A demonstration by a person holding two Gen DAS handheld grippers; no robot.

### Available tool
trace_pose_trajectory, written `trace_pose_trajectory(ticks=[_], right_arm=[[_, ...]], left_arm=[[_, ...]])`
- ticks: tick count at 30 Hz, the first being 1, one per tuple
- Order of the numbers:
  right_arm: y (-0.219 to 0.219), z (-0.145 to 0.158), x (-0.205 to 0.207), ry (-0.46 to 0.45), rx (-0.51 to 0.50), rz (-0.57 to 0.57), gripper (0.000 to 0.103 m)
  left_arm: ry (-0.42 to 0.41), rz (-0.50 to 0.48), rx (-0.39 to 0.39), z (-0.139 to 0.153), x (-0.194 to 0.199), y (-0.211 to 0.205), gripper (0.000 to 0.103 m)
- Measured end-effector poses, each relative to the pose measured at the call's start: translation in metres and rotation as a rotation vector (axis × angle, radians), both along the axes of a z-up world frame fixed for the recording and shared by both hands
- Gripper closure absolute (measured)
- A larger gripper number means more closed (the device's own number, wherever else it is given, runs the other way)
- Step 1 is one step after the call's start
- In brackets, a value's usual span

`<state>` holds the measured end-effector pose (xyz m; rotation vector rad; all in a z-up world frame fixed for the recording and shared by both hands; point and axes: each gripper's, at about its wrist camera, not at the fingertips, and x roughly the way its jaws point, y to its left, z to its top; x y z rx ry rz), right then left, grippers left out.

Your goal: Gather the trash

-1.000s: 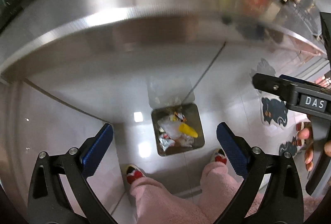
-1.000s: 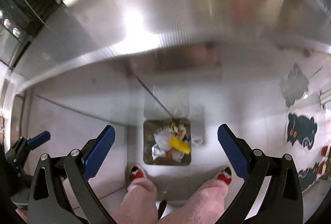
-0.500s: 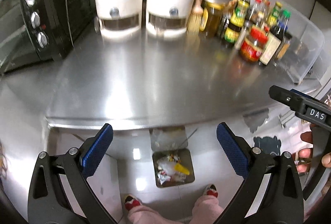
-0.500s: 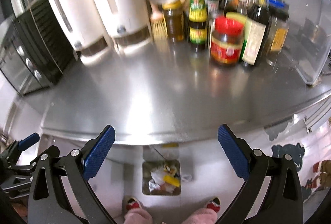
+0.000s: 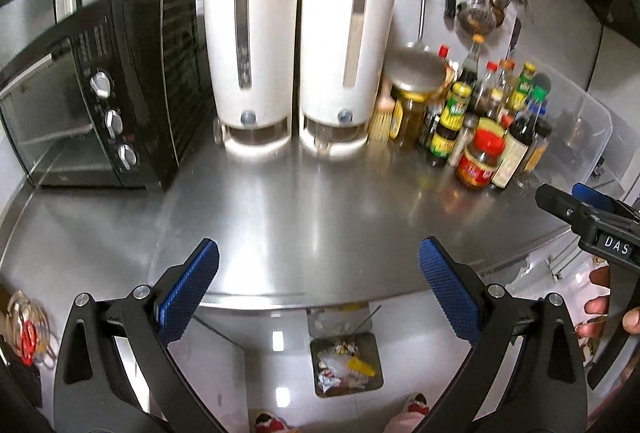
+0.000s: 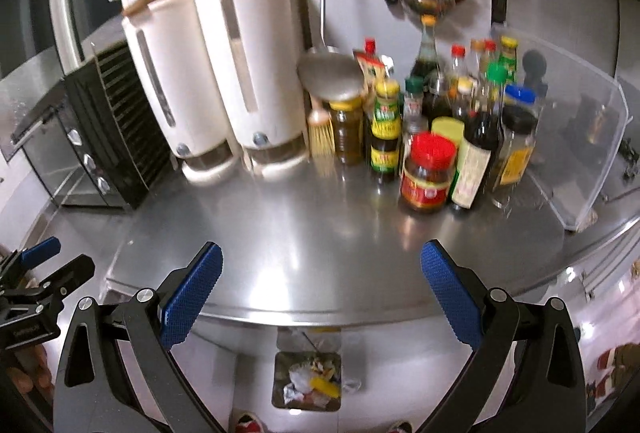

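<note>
A small square metal bin [image 5: 346,364] stands on the floor below the counter edge, holding crumpled wrappers and a yellow piece; it also shows in the right wrist view [image 6: 307,380]. My left gripper [image 5: 320,273] is open and empty above the steel counter's front edge. My right gripper [image 6: 320,277] is open and empty, also over the front edge. The right gripper shows at the right of the left wrist view [image 5: 588,217]. No trash is visible on the counter [image 5: 320,193].
A black toaster oven [image 5: 92,113] stands at the left, two white dispensers [image 5: 296,45] at the back, a cluster of sauce bottles and jars [image 6: 440,137] and a clear plastic guard [image 6: 580,145] at the right. Utensils hang on the wall. Slippered feet flank the bin.
Both grippers have tilted up from looking down at the floor bin to looking across the counter. The bin has dropped to the bottom of both views. Both stay open.
</note>
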<state>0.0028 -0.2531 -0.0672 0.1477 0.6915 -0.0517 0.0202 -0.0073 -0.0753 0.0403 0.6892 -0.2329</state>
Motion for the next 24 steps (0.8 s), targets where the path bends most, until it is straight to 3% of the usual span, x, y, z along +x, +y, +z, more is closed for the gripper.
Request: trace_pose_trajectory(ticks=[9,24], right_arm=[[0.008,0.029,-0.010,-0.065,-0.001,0.044,0.003],[0.012,0.062,-0.023,-0.125,-0.033,0.010,0.003]], left_arm=[[-0.081,-0.008,-0.015,0.033,-0.015,-0.007,0.008],[-0.110,0.045,-0.026,0.053,-0.022,0.011,0.008]])
